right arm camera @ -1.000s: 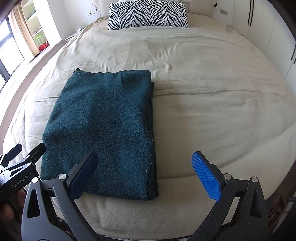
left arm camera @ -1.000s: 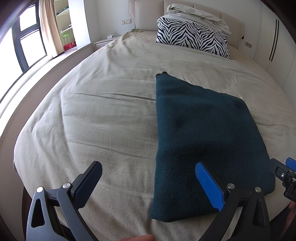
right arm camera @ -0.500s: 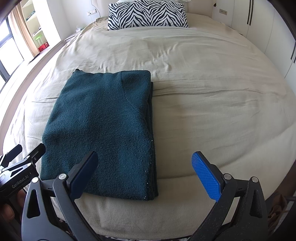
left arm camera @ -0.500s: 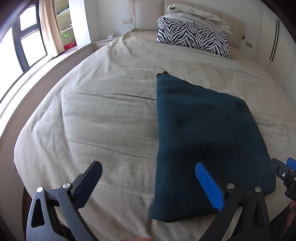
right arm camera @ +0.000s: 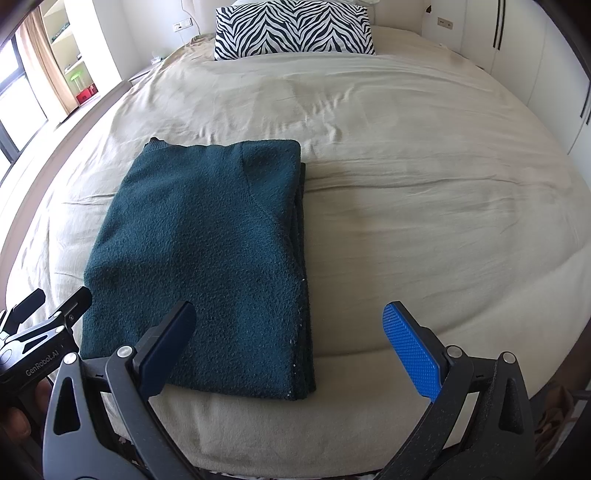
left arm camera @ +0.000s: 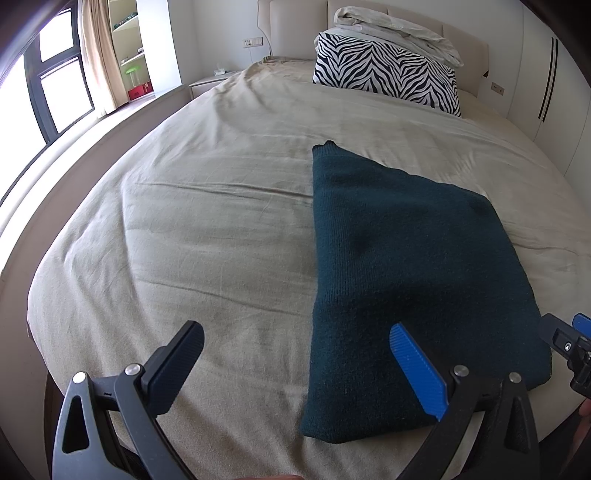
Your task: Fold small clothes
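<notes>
A dark green knit sweater (left arm camera: 406, 266) (right arm camera: 207, 251) lies folded into a long rectangle on the beige bed, its near end close to the bed's foot edge. My left gripper (left arm camera: 299, 354) hovers open over the sweater's near left corner, holding nothing. My right gripper (right arm camera: 291, 339) hovers open over the sweater's near right corner, also holding nothing. Each gripper shows at the edge of the other's view: the right gripper (left arm camera: 569, 343) and the left gripper (right arm camera: 40, 325).
The beige bed sheet (right arm camera: 424, 192) spreads wide on both sides of the sweater. A zebra-striped pillow (left arm camera: 384, 74) (right arm camera: 291, 29) lies at the headboard with a pale folded duvet (left arm camera: 399, 26) on top. A window and shelves (left arm camera: 129, 55) stand at the left; white wardrobe doors (right arm camera: 554, 74) at the right.
</notes>
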The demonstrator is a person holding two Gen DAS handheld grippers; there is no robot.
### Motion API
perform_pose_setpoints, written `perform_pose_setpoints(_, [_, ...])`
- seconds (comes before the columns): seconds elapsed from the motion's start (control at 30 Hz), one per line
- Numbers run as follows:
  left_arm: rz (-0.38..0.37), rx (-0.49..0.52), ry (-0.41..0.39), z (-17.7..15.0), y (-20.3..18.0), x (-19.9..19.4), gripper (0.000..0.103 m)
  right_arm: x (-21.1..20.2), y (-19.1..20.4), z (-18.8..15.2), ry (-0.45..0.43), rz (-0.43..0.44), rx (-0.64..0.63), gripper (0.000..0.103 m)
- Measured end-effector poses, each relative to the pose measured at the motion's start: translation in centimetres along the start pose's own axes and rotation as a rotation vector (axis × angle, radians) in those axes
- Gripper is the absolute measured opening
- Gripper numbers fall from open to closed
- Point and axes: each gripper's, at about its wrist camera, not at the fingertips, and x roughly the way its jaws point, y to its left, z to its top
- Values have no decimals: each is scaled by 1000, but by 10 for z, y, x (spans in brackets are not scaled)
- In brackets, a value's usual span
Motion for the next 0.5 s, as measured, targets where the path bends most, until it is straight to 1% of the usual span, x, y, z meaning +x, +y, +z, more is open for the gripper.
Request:
perform_pose_setpoints(0.33, [-2, -4, 2, -2, 1, 2, 103, 0, 1, -1, 3, 2, 1, 103])
perform_pose_setpoints(0.5, [-11, 2, -9, -4, 2, 2, 103, 2, 1, -1, 6, 4, 5, 103])
